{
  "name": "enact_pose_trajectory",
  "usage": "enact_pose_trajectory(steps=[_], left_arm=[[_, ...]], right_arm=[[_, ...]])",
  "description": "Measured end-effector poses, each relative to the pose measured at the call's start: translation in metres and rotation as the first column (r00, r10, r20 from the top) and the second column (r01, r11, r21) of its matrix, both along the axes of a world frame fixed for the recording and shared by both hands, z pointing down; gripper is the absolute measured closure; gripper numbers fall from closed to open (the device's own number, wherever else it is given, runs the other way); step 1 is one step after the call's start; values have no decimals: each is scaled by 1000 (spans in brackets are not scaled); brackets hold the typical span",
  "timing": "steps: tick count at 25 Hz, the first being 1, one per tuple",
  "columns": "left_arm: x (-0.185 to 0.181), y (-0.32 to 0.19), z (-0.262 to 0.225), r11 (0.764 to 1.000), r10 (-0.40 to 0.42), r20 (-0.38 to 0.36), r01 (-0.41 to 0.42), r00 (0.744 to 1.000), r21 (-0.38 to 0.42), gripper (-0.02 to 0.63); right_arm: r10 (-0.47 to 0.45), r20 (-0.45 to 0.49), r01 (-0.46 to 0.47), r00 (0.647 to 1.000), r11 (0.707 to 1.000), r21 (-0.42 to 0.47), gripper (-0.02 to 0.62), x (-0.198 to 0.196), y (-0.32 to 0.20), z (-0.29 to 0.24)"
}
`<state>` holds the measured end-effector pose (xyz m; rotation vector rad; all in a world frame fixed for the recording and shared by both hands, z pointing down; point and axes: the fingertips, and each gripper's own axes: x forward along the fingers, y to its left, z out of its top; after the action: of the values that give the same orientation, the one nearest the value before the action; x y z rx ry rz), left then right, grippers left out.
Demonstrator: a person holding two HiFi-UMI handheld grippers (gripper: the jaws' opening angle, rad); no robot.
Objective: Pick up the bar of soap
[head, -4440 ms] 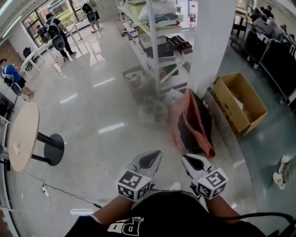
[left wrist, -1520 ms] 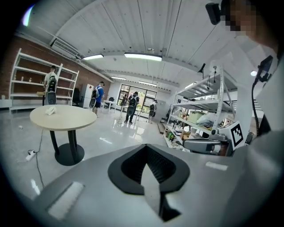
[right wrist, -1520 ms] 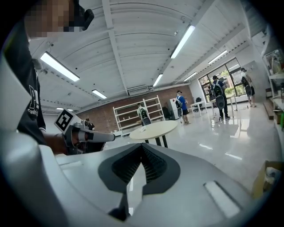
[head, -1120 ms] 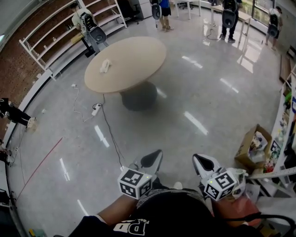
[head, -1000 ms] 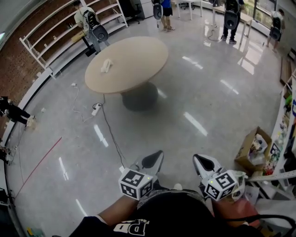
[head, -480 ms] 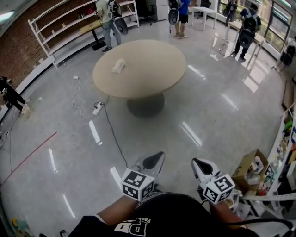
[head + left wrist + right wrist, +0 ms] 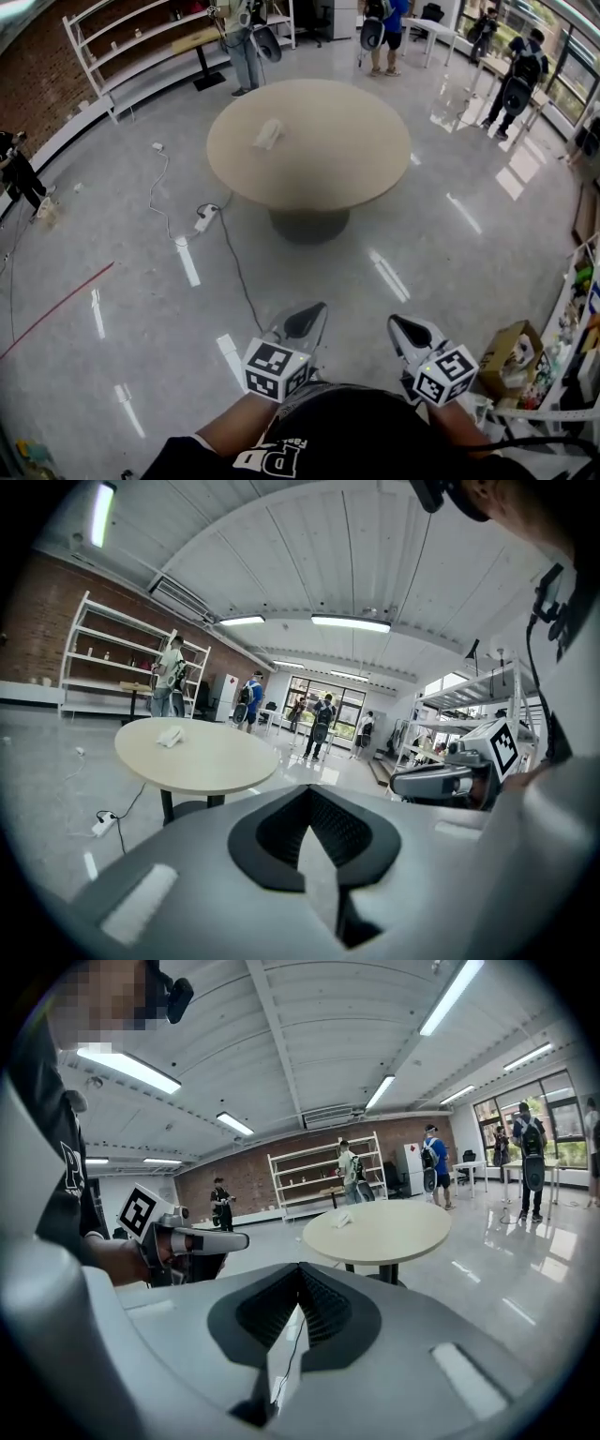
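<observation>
Far ahead-left on the round beige table, the pale bar of soap lies nearer the left gripper than the right gripper (the 2 closed, empty).

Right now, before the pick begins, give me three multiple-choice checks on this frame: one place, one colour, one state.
1. The bar of soap lies: A on the floor; B on the round table; C on a shelf.
2. The tabletop is: A beige; B black; C red.
3. The right gripper is: A wide open; B shut on the soap; C shut and empty.
Answers: 1 B, the pale bar sits on the tabletop; 2 A, the top is plain beige; 3 C, its jaws meet with nothing between them.
</observation>
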<state>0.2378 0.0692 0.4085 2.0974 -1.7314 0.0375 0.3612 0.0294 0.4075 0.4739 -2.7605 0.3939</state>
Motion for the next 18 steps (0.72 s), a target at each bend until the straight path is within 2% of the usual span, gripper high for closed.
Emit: enact_pose_trajectory(steps=[3,6,9,14,18], left_arm=[[-36,5,5,999,-36,-9,36,999,-1,598],[-73,12,18,996,-80,-29,79,996,-39,598],[-104,23,21,991,-130,-41,127,991,-52,598],[-143,33,15,980,-196,-41,194,980,-42,598],[-162,40,19,971,-236,-43,234,971,-46,598]], right_arm=[[-30,-1,30,1000,999,-18,589,-37,0,1],[-91,8,91,996,995,-47,589,-76,9,3],[-150,-15,149,989,988,-35,589,-109,17,3],[-192,-16,191,981,980,-52,589,-153,11,2],[-264,-21,263,964,964,-47,589,-181,17,4]])
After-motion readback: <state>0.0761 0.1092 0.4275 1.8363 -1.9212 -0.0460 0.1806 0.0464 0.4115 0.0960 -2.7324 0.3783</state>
